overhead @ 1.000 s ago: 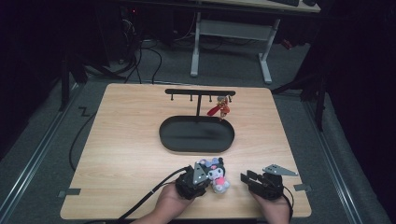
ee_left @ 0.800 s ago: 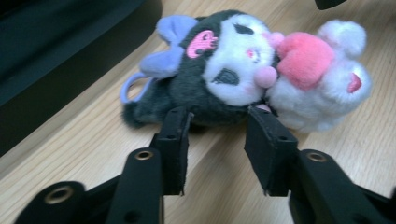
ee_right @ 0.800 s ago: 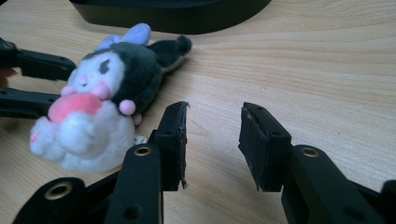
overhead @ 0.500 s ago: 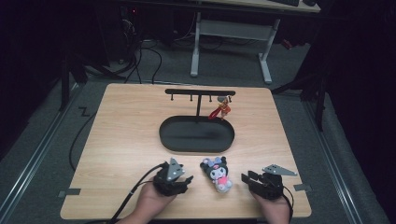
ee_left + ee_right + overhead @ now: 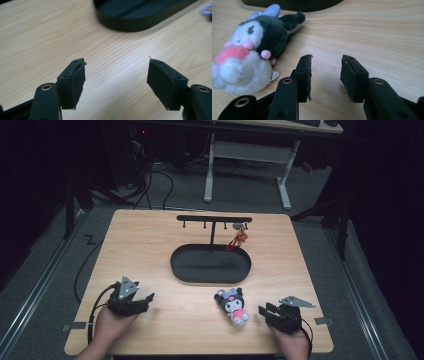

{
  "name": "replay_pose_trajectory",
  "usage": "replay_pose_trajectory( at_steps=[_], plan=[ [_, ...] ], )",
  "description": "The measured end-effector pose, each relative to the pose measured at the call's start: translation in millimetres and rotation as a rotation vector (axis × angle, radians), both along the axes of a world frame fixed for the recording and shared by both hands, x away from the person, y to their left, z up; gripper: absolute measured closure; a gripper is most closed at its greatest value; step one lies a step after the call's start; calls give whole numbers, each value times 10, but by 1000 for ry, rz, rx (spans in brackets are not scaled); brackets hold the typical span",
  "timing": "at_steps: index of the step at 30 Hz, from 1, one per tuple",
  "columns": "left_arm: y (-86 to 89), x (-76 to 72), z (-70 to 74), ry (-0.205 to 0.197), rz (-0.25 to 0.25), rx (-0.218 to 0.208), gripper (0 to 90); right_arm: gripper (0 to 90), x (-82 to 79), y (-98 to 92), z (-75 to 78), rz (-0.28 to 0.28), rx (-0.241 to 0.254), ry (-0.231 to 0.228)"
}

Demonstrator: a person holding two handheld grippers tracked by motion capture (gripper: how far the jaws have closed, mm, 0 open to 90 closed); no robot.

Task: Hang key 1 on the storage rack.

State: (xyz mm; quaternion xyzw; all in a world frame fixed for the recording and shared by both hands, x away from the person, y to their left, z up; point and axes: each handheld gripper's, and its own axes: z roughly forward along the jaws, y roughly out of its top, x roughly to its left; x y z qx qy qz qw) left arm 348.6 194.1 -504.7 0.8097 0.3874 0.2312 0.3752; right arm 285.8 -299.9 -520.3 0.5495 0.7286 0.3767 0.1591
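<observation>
A small plush toy (image 5: 233, 306) in black, white and pink lies on the wooden table (image 5: 150, 250), in front of the black oval tray (image 5: 210, 267). My left gripper (image 5: 146, 299) is at the front left, well apart from the toy. Its jaws have just been opening and stand wide over bare wood (image 5: 116, 61), nothing between them. My right gripper (image 5: 264, 311) rests at the front right, close beside the toy. In the right gripper view the plush (image 5: 249, 60) lies left of the jaws (image 5: 327, 57), which are parted with nothing between them.
A black hook rack (image 5: 213, 218) rises from the tray, with a red charm (image 5: 236, 240) hanging near its right end. The tray's rim (image 5: 140, 20) lies ahead of the left jaws. Desk legs and cables stand on the floor beyond the table.
My left gripper has let go of the plush and slid left along the front of the table, its jaws opening. The plush stays lying where it was. The right gripper has not moved.
</observation>
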Motion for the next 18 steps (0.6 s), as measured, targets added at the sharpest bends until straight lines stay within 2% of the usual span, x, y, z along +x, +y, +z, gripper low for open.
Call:
replay_pose_trajectory(
  at_steps=[3, 4, 5, 6, 7, 10, 12, 14, 15, 18],
  plan=[
    [174, 7, -93, 9, 45, -39, 295, 601, 8, 7, 2, 4, -17, -6],
    [241, 0, -132, 23, 55, -44, 287, 594, 12, 31, 8, 3, -45, -14],
    [241, 0, -132, 23, 55, -44, 281, 594, 12, 31, 8, 3, -45, -14],
    [261, -6, -138, 29, 48, -30, 281, 591, 13, 35, 9, 3, -56, -16],
    [265, -15, -134, 18, 46, -16, 271, 589, 18, 55, 13, -3, -73, -14],
    [285, -20, -117, 11, 35, -52, 267, 586, 44, 129, 70, -11, -118, -3],
    [279, -13, -123, 4, 23, -46, 267, 587, 51, 146, 86, -11, -121, 5],
    [261, -3, -147, 4, -5, -34, 262, 585, 82, 214, 155, -10, -164, 22],
    [261, -3, -147, 4, -5, -34, 256, 585, 82, 214, 155, -10, -164, 22],
    [228, -13, -146, -7, -39, -36, 251, 498, 102, 238, 196, -17, -182, 53]
  ],
)
